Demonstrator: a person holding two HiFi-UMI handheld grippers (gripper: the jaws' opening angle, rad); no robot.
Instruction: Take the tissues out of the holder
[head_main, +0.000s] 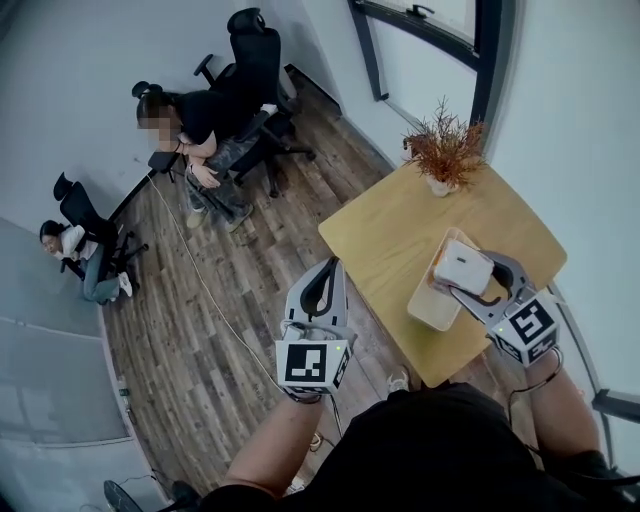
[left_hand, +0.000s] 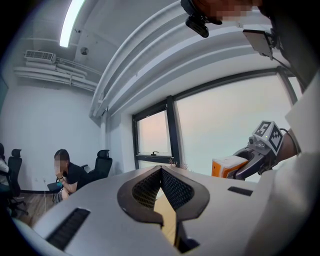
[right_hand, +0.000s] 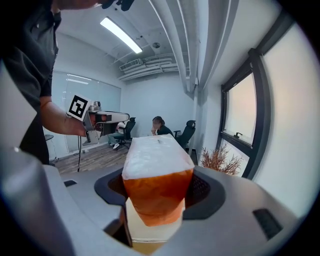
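Above holder (head_main: 428, 308), tissue pack (head_main: 462, 267) clamped (right gripper (head_main: 484, 282)), long axis along jaws

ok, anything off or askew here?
Nothing stands out. Tissue pack sits straight in the right hand-held gripper, above the wooden holder; no spill or damage. Left hand-held gripper is shut, empty.

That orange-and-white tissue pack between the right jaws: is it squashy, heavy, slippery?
Probably squashy: the tissue pack has a thin, crinkled plastic wrap, so it should give under the jaws. Likely light for its size: gripped at one end, it sticks out without drooping. The glossy wrap may be somewhat slippery.
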